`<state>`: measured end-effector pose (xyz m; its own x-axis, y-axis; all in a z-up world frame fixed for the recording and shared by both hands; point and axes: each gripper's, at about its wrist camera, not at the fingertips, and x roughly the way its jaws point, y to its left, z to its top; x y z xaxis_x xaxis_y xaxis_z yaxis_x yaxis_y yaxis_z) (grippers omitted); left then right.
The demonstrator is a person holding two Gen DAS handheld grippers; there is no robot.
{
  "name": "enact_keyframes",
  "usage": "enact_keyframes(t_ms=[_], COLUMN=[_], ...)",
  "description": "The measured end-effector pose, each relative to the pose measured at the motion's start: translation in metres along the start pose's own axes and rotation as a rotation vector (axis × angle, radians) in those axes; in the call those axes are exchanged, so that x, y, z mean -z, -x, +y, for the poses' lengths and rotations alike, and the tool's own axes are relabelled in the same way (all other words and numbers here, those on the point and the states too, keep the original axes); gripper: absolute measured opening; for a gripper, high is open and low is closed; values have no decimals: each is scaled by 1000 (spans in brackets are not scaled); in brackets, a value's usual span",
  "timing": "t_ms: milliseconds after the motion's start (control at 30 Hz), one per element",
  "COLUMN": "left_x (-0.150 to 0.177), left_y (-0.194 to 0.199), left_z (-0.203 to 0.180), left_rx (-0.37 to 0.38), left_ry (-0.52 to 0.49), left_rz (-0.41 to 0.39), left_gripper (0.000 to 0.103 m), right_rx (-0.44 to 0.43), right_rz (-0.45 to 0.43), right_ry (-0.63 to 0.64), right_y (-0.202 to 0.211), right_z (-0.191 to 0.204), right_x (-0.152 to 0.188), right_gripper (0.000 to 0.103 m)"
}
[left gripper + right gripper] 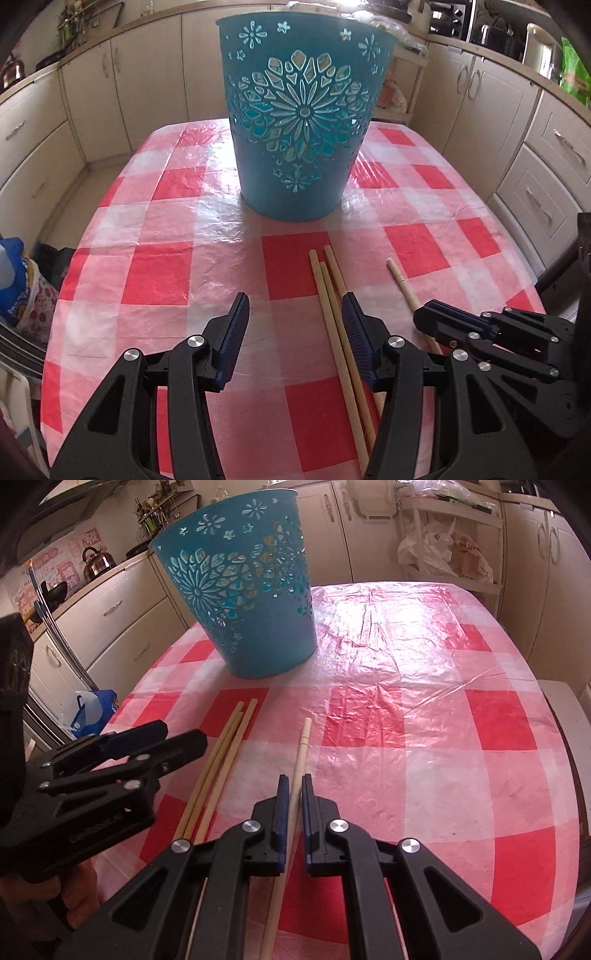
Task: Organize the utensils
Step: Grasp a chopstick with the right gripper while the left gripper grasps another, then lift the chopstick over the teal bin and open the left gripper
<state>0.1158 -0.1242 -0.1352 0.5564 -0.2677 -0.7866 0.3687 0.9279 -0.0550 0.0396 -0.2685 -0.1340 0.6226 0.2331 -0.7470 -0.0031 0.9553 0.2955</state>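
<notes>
A teal cut-out basket (301, 122) stands upright on the red-and-white checked table (159, 273); it also shows in the right wrist view (243, 590). Three wooden chopsticks (334, 306) lie side by side on the cloth, under my left gripper's right finger; they also show in the right wrist view (218, 760). My left gripper (295, 314) is open and empty, low over the table. A single chopstick (299, 764) lies to the right. My right gripper (293, 782) is closed around it, jaws nearly together. The right gripper also shows in the left wrist view (436, 317).
Cream kitchen cabinets (96, 103) ring the table. A blue bag (92, 709) sits on the floor to the left. A rack with plastic bags (443, 550) stands behind the table. A kettle (96, 562) sits on the counter.
</notes>
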Motion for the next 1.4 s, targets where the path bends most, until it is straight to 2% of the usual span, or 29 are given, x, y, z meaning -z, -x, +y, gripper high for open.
enact_keyframes(t_ms=[233, 367, 400, 467, 500, 533, 567, 700, 767, 833, 867, 900, 967, 1033, 1100, 1233, 1333, 1400], left_x=[2, -3, -4, -8, -10, -10, -12, -12, -11, -14, -14, -15, -15, -15, -14, -9, -8, -8], left_y=[-15, -19, -20, -21, -21, -21, -23, -21, -20, -20, -21, -21, -22, -22, -21, 0, 31, 54], left_z=[-7, -7, -8, -11, -14, -16, -19, -13, -6, -3, -3, -3, -5, -7, -4, 9, 22, 28], left_rx=[-60, -65, -59, -42, -32, -22, -12, 41, 47, 38, 41, 41, 29, 20, 40, 69, 97, 122], left_ry=[-48, -48, -52, -73, -91, -107, -119, -80, -58, -57, -58, -65, -79, -96, -80, -24, 27, 54], left_rz=[40, 52, 53, 54, 58, 62, 67, 95, 112, 130, 136, 140, 143, 138, 134, 47, -73, -166], left_gripper=[49, 49, 46, 27, 21, 12, 8, 7, 7, 7, 8, 8, 8, 8, 6, 5, 5, 5], right_rx=[-70, -89, -84, -64, -53, -46, -43, -40, -12, 18, 35, 45, 90, 136, 145, 92, 33, 24], right_rz=[-1, 0, -1, -1, -2, -2, -2, 3, 8, 11, 11, 11, 10, 10, 7, 2, 0, -1], right_ry=[-58, -74, -68, -47, -35, -26, -20, 8, 50, 95, 108, 114, 138, 188, 205, 128, 51, 39], right_y=[1, 1, 2, 2, 2, 2, 2, 1, -1, -4, -5, -6, -6, -7, -6, -3, -2, -1], right_z=[-10, -14, -13, -9, -7, -5, -4, 1, 10, 19, 22, 23, 25, 29, 30, 18, 5, 4], right_x=[0, 0, 0, 0, 0, 0, 0, 0, -2, -3, -3, -3, -2, 0, 2, 1, -1, -1], right_gripper=[8, 8, 8, 8, 9, 9, 10, 17, 20, 29, 29, 29, 22, 8, 7, 6, 6, 6])
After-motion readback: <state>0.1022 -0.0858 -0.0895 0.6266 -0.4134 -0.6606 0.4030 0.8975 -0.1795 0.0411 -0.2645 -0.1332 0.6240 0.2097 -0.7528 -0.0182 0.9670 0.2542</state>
